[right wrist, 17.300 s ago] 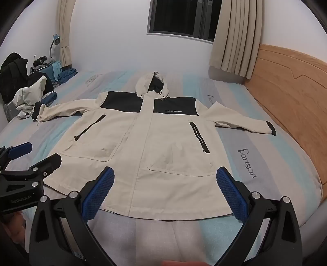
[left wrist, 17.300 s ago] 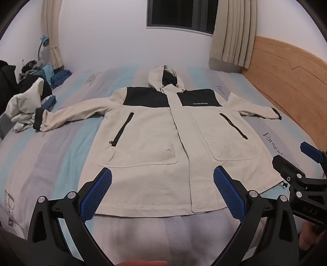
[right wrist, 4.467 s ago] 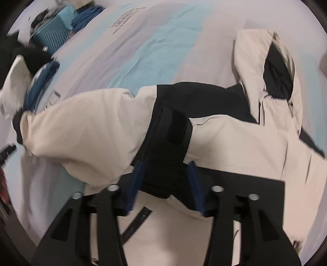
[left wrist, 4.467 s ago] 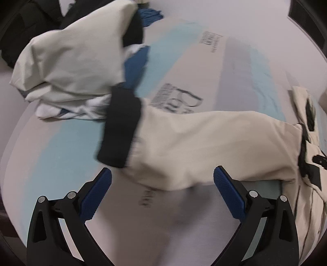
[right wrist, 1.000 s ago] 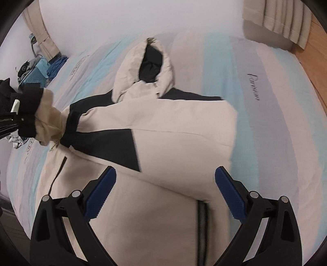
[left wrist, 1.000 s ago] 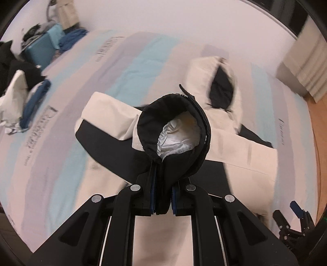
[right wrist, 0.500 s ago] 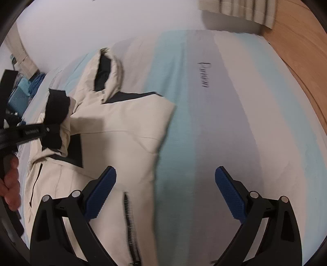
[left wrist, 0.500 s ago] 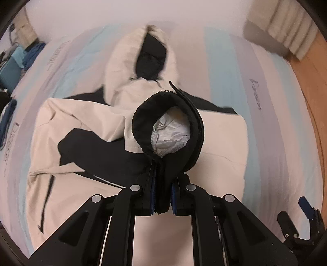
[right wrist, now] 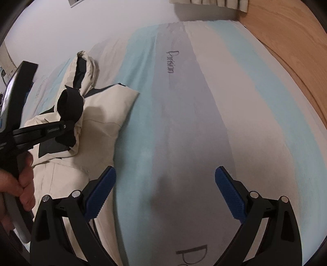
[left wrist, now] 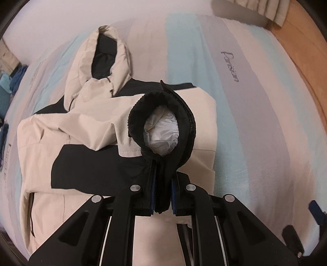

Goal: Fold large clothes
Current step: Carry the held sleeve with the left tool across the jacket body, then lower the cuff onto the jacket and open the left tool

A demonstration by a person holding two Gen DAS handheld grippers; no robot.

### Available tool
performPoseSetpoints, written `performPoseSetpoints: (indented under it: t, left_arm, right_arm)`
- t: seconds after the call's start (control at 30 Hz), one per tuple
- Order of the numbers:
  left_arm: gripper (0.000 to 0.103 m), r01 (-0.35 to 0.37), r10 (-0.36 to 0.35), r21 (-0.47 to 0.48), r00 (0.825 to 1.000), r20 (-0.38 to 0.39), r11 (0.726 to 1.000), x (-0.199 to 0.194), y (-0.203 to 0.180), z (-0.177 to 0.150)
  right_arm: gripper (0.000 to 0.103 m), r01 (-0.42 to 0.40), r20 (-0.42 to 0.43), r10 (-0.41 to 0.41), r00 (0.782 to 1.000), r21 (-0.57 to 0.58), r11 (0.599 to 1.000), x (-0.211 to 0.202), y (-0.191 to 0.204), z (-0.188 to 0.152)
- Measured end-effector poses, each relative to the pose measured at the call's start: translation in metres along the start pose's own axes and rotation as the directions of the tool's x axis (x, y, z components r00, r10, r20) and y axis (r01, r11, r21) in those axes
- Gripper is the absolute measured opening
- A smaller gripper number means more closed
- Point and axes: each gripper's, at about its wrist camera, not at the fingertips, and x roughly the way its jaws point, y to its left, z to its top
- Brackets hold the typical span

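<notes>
A cream and black hooded jacket lies on the striped bed, its right sleeve folded across the chest. My left gripper is shut on the black cuff of the left sleeve and holds it above the chest; the white lining shows inside the cuff. In the right wrist view the jacket lies at the left, with the left gripper holding the cuff over it. My right gripper is open and empty over bare sheet to the right of the jacket.
The bed sheet has blue, grey and cream stripes with printed lettering. A wooden headboard runs along the right. A curtain hem hangs at the back. Blue clothes lie at the far left.
My left gripper has carried the cuff further right across the chest. My right gripper has swung right, off the jacket and over bare sheet.
</notes>
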Motion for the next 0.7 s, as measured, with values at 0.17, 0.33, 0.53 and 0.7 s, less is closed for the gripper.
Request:
performPoseSetpoints:
  t: [0.17, 0.33, 0.53, 0.7]
  left_arm:
    - [0.010, 0.001, -0.002, 0.034, 1.000, 0.009, 0.999, 0.009, -0.005, -0.010]
    - [0.011, 0.018, -0.020, 0.062, 0.999, 0.033, 0.998, 0.012, -0.011, -0.014]
    - [0.012, -0.003, 0.000, 0.078, 0.999, 0.033, 0.997, 0.017, -0.022, -0.014]
    - [0.020, 0.011, -0.013, 0.074, 0.999, 0.031, 0.997, 0.017, -0.028, -0.015]
  right_arm:
    - [0.093, 0.005, -0.007, -0.005, 1.000, 0.030, 1.000, 0.005, -0.008, -0.010]
    - [0.093, 0.037, 0.001, -0.037, 0.999, 0.054, 0.998, 0.009, -0.015, -0.004]
    - [0.093, 0.073, 0.035, -0.075, 0.997, 0.070, 0.995, 0.009, -0.025, 0.021]
    - [0.093, 0.059, 0.044, -0.062, 0.997, 0.078, 0.995, 0.006, -0.026, 0.026]
